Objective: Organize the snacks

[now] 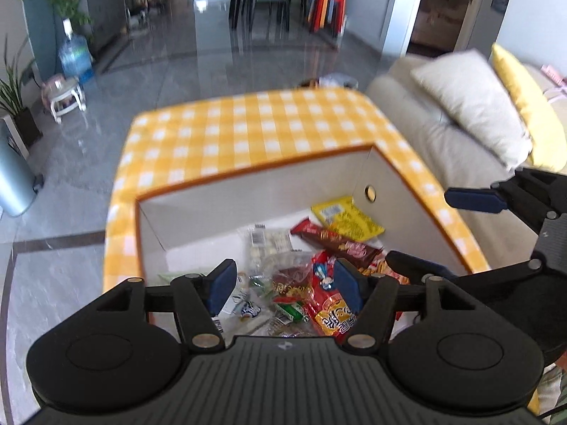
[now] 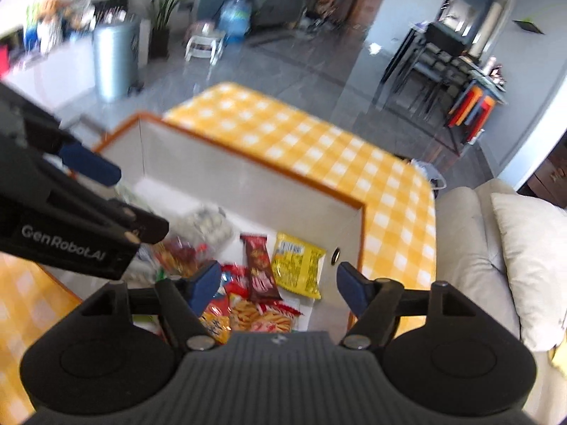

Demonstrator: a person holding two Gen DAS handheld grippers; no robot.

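A white box with an orange rim stands on a yellow checked tablecloth. Inside lie several snack packs: a yellow packet, a brown bar, a red pack, a clear pack of white sweets and a fries pack. My left gripper hovers over the box, open, nothing between its pads. My right gripper also hangs above the box, open and empty. Each gripper shows at the edge of the other's view.
A beige sofa with a white cushion and a yellow one stands right of the table. Grey tiled floor, a water jug, a metal bin and dining chairs lie beyond.
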